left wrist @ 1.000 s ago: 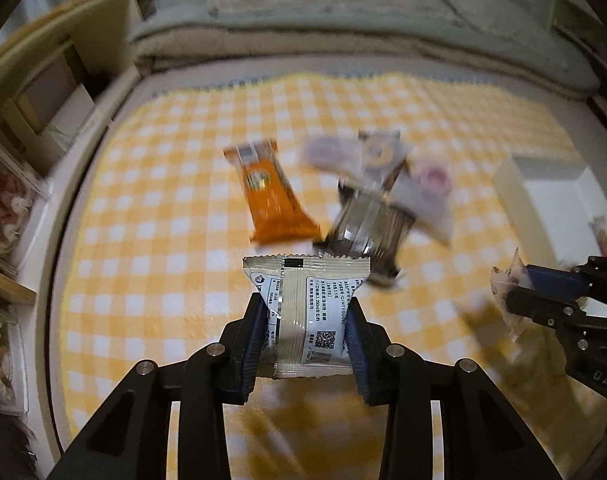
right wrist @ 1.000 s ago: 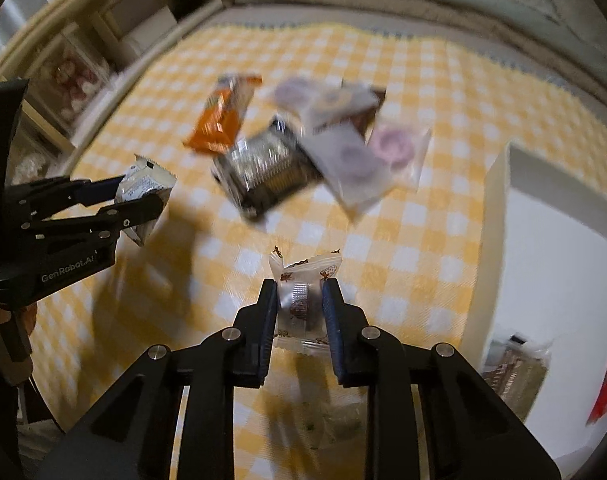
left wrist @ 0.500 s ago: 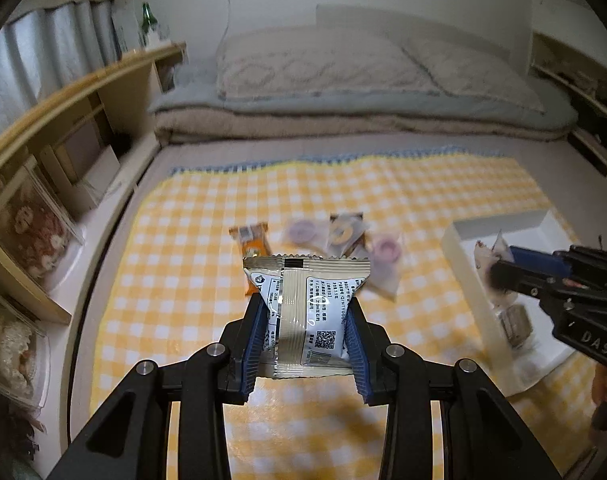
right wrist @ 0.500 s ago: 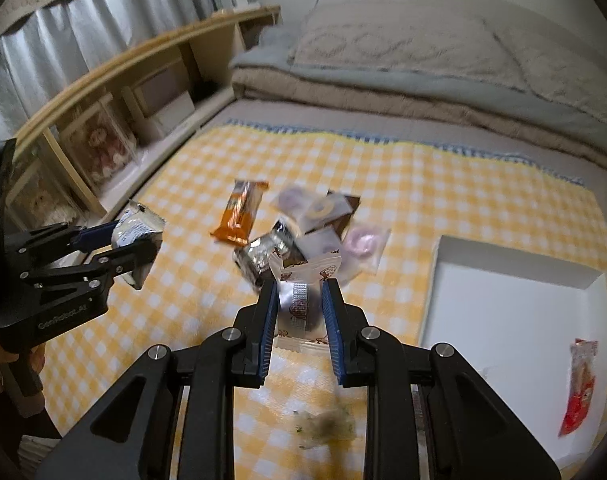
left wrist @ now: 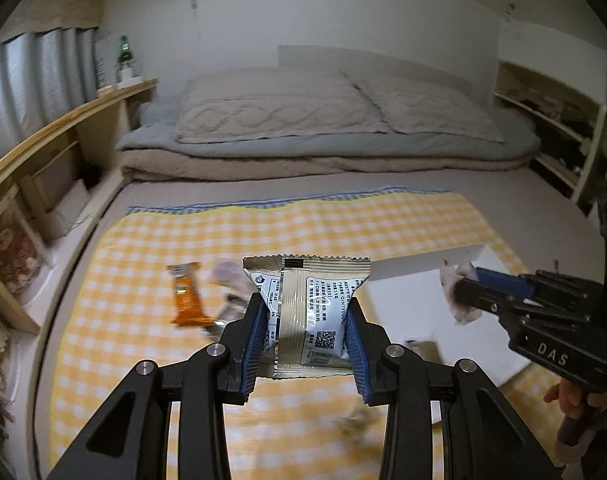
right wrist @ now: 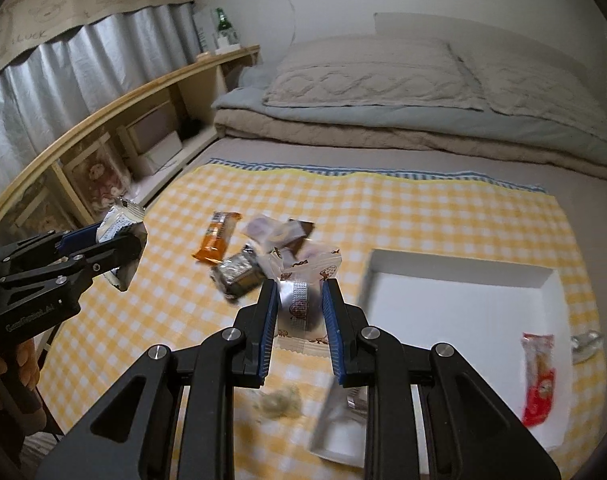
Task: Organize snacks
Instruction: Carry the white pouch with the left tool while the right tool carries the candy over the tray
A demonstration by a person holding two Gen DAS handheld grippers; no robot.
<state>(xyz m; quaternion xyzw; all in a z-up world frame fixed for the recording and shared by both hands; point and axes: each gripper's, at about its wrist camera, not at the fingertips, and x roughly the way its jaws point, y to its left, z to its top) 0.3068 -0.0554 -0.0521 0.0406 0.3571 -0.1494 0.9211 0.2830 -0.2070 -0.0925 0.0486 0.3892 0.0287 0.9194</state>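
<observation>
My left gripper (left wrist: 306, 322) is shut on a beige snack packet (left wrist: 308, 304) with printed text and holds it high above the yellow checked cloth (left wrist: 343, 220). My right gripper (right wrist: 301, 308) is shut on a small white wrapped snack (right wrist: 303, 280) with brown prints, held up left of the white tray (right wrist: 463, 312). An orange bar (right wrist: 215, 236), a dark foil pack (right wrist: 235, 272) and round wrapped snacks (right wrist: 271, 230) lie in a pile on the cloth. The left gripper also shows in the right wrist view (right wrist: 119, 236), the right gripper in the left wrist view (left wrist: 459, 292).
The tray holds a red packet (right wrist: 537, 376) and a silver one (right wrist: 587, 344). A small wrapped sweet (right wrist: 277, 400) lies on the cloth near me. Folded bedding and pillows (left wrist: 323, 128) lie at the back. A wooden shelf (right wrist: 103, 128) runs along the left.
Both grippers have risen well above the cloth with their snacks still held, and both views have tilted up, so the bed and wall now show. The right gripper has moved nearer the tray.
</observation>
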